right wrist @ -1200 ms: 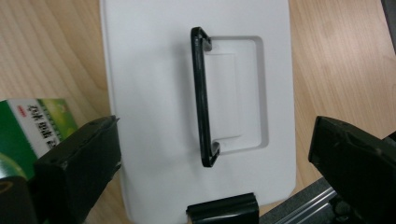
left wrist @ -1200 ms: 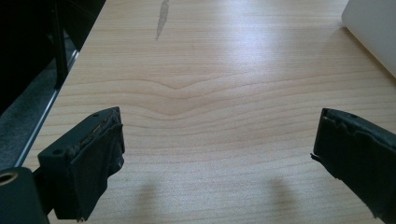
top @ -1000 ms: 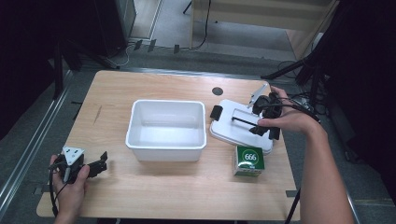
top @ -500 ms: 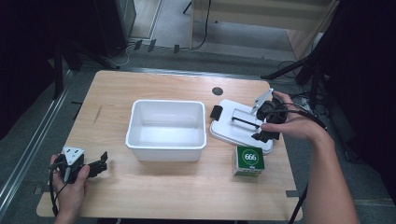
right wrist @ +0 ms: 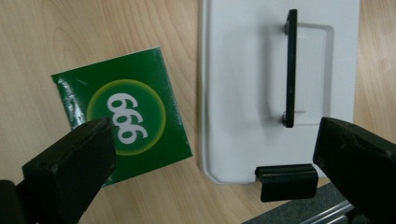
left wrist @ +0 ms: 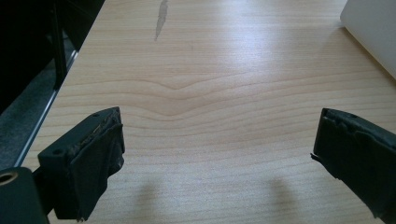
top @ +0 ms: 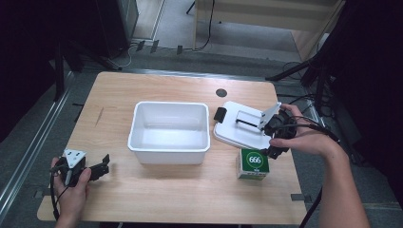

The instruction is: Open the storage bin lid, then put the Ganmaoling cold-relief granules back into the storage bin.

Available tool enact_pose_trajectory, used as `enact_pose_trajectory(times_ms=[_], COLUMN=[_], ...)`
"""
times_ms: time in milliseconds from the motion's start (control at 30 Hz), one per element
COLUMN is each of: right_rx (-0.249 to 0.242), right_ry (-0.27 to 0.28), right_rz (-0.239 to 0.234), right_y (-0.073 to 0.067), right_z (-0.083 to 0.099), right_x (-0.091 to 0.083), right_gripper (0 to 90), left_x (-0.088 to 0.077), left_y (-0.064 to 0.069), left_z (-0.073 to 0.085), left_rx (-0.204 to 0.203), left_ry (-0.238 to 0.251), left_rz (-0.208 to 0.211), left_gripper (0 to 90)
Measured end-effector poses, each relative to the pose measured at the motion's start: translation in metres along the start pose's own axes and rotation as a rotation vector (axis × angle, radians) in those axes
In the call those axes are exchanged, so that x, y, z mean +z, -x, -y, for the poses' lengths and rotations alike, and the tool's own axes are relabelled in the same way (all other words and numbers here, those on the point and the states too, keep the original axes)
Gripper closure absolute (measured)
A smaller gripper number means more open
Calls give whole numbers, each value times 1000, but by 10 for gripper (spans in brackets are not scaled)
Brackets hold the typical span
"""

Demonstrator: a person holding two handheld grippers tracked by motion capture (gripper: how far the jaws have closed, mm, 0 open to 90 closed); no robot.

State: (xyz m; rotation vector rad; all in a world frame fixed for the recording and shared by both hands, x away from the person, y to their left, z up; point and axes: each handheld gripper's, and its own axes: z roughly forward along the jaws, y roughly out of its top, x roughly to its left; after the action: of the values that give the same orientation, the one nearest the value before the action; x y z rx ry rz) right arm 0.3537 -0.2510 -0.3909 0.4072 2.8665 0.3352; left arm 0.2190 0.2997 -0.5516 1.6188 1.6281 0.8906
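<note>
The right tongs point(top: 275, 142) are held above the right side of the light wooden tabletop point(top: 161, 190), pointing down. In the right gripper view the two black jaws stand wide apart with nothing between the pads; bare wood, box and lid lie below them. The right hand point(top: 304, 137) grips the tool body, and the grey three-cornered plate on it faces the middle of the tabletop.

Directly beneath the right tongs lie two things. The small green carton with a white "666" in a yellow-green circle point(right wrist: 123, 126) stands on the tabletop near the front right edge, below one jaw. The flat white plastic lid with a black bar handle and black end clips point(right wrist: 243, 93) lies just beside the carton, on its far side in the high view, and runs under the other jaw. In the high view the carton point(top: 253, 164) stands just beside the lid's point(top: 237, 130) near edge; whether the two touch cannot be told.

The left tongs point(top: 97, 168) sit low over the front left corner of the tabletop, held in the left hand point(top: 71, 190). In the left gripper view the jaws are spread wide over bare wood and hold nothing.

The white rectangular plastic bin point(top: 169, 145) stands open at the centre of the tabletop, between the two tongs and just left of the lid. One white corner of it point(left wrist: 373, 28) appears in the left gripper view.
</note>
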Motion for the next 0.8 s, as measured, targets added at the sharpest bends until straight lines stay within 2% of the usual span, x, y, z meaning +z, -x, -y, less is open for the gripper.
enact_pose_trajectory(times_ms=[233,467,533,667,800], right_rx=[-32,-57,-61,-100,-109], right_ry=[4,35,29,18,9], right_rz=[-8,-13,-18,-29,-44], right_y=[-13,-24,-27,-35,-40], right_z=[0,-2,-2,-1,-1], right_x=[0,0,1,6,9], right_gripper=[0,36,37,37,25], left_x=[0,0,0,0,0], left_y=[1,1,1,2,1], left_z=[0,0,0,0,0], left_rx=[5,4,4,6,6], left_ry=[-2,0,0,2,2], left_rz=[-2,-3,-2,-3,-2], left_gripper=[28,28,28,28,28])
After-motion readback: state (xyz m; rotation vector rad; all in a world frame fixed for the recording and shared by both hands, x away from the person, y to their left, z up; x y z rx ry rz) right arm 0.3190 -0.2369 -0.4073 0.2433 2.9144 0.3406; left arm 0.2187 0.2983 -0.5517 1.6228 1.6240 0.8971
